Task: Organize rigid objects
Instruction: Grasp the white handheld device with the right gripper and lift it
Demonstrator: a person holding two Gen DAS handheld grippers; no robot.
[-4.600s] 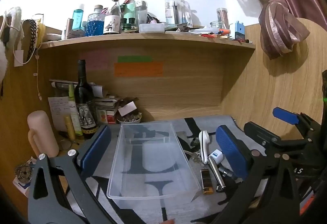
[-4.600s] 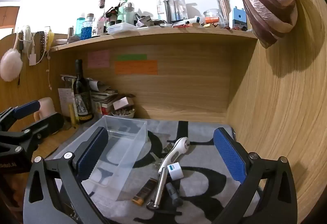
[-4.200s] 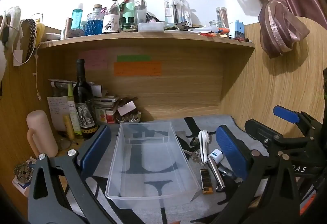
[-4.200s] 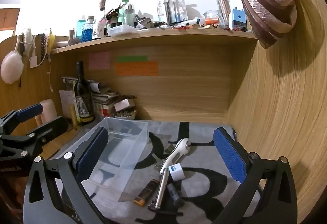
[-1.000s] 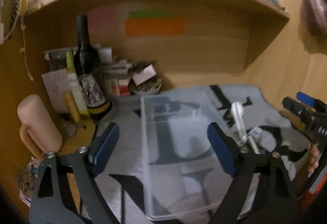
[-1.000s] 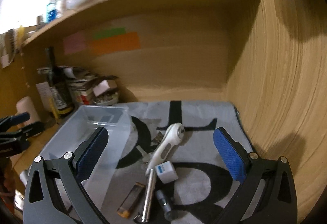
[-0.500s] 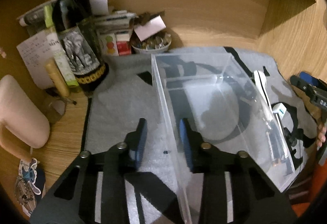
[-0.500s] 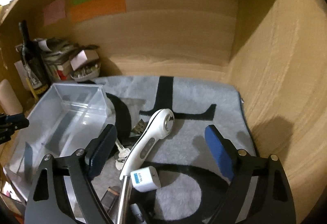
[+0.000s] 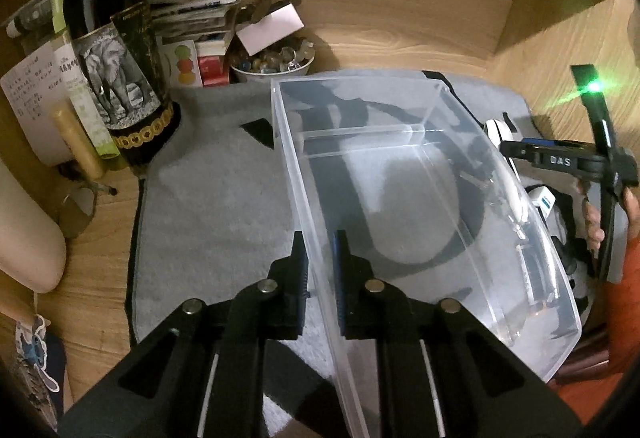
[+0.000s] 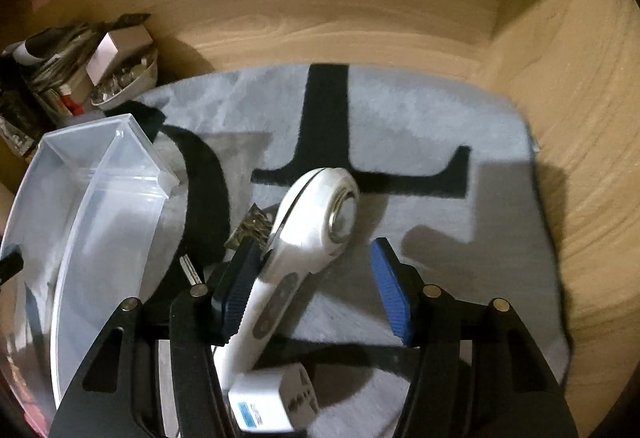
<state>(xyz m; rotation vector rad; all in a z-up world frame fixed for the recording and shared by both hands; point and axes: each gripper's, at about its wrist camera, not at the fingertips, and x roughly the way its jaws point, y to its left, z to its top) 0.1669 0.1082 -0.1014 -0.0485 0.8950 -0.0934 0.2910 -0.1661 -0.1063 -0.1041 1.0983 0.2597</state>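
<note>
A clear plastic bin (image 9: 400, 174) sits on a grey mat with black letters (image 9: 216, 198). My left gripper (image 9: 318, 270) is shut on the bin's left wall, one finger on each side. In the right wrist view the bin (image 10: 92, 198) is at the left. A white handheld device with a round metal head (image 10: 316, 226) lies on the mat. My right gripper (image 10: 316, 294) is open around its handle, the left pad touching it. A white charger cube (image 10: 272, 402) lies close below. The right gripper also shows in the left wrist view (image 9: 560, 158).
A wine bottle (image 9: 116, 50), papers, small boxes and a bowl of beads (image 9: 272, 62) crowd the back left. Keys (image 10: 252, 226) lie on the mat (image 10: 440, 126) beside the white device. Wooden walls close in at the back and right (image 10: 580, 118).
Both grippers dropped from the raised start toward the mat. The left gripper closed on the bin's left wall. The right gripper moved down over the white device and narrowed.
</note>
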